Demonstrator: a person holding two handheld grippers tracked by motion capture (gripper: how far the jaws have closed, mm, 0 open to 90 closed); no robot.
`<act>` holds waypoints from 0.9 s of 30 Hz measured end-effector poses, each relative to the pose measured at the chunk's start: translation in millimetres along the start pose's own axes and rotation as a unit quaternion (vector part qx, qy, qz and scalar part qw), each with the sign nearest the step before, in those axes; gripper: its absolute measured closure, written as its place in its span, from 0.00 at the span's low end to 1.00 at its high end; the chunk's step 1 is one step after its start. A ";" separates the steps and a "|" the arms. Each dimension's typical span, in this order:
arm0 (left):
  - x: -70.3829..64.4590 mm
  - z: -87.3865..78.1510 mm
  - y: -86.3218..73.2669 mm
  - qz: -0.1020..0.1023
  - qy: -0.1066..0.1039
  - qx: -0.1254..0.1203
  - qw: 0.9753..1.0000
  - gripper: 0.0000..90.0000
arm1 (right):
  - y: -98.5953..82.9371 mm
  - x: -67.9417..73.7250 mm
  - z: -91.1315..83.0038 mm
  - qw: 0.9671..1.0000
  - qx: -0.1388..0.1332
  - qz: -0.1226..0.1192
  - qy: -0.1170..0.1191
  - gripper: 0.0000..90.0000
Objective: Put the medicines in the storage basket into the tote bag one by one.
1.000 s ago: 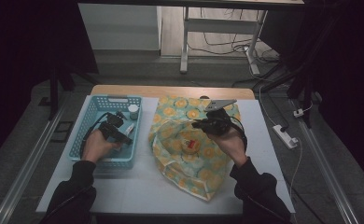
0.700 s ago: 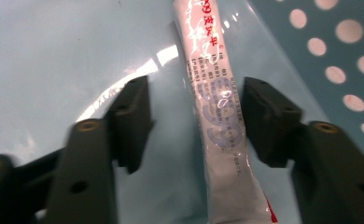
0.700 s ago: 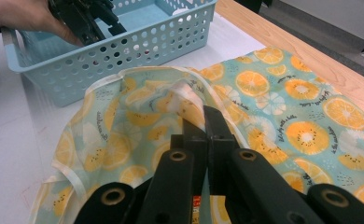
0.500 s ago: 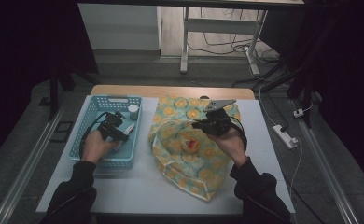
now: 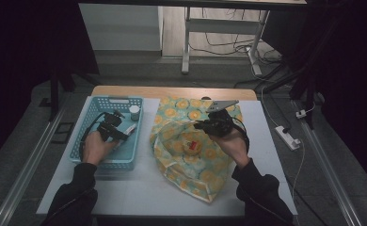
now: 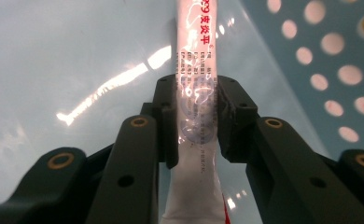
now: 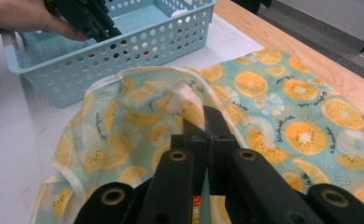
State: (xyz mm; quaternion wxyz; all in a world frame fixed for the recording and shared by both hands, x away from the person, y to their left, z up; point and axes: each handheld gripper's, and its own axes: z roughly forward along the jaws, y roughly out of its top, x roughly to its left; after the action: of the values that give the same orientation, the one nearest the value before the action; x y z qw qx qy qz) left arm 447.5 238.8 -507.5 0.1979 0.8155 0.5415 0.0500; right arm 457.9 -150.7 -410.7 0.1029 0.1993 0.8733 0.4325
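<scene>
1. Two hand-held grippers are at work, and going from the counter's left edge, the blue basket (image 5: pixel 107 136) comes first, sitting on the left half of the counter (image 5: pixel 144 188).
2. Inside it the left hand-held gripper (image 5: pixel 120 133) is clenched on a slim white sachet (image 6: pixel 195 93) with red print; the left gripper view shows both jaws pressed against the packet's sides, above the basket's pale floor.
3. A small white-capped bottle (image 5: pixel 134 112) stands in the basket's far right corner, just beyond that gripper.
4. Compared with a second ago, the left hand has barely shifted; it stays low in the basket, so I judge the sachet is gripped but not yet lifted out.
5. Right of the basket lies the orange-print cloth (image 5: pixel 191 155), spread toward the counter's far and near edges, with its left part raised into a fold.
6. A small yellow and red item (image 5: pixel 192 146) rests in the cloth's hollow.
7. The right hand-held gripper (image 5: pixel 201 125) is clamped on the raised cloth fold (image 7: pixel 189 105), jaws closed together on the fabric, and has held that spot throughout.
8. This suggests the cloth is being kept open to receive the sachet next.
</scene>
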 end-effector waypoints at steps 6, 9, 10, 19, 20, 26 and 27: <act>0.0 -10.1 -0.6 -0.005 -0.006 -0.029 1.000 0.80 | 0.2 -0.1 -0.3 1.000 -0.002 0.000 -0.001 0.99; -1.0 -16.4 -0.7 -0.003 -0.014 -0.043 0.999 0.80 | 0.2 -0.2 -0.5 1.000 -0.002 0.000 -0.001 0.99; -1.2 -18.9 -0.8 -0.001 -0.016 -0.045 0.999 0.80 | 0.2 -0.2 -0.6 1.000 -0.003 0.001 -0.001 0.99; -5.5 -43.9 -5.2 0.005 -0.037 -0.094 0.995 0.80 | 0.6 0.0 -1.5 1.000 -0.005 0.001 -0.001 0.99; -6.4 -46.5 -5.6 0.007 -0.040 -0.096 0.995 0.80 | 0.5 0.0 -1.4 1.000 -0.004 0.002 -0.001 0.99; -13.1 -60.7 -7.6 0.017 -0.053 -0.110 0.992 0.80 | 0.5 0.0 -1.3 1.000 -0.004 0.002 -0.002 0.99; -14.6 -62.7 -8.1 0.019 -0.055 -0.111 0.992 0.80 | 0.5 -0.1 -1.3 1.000 -0.004 0.001 -0.002 0.99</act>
State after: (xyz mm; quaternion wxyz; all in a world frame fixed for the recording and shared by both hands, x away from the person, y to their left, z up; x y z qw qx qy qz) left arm 416.0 245.1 -451.1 0.3160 0.8004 0.5049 0.0685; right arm 457.6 -151.5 -409.5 0.1046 0.2007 0.8713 0.4354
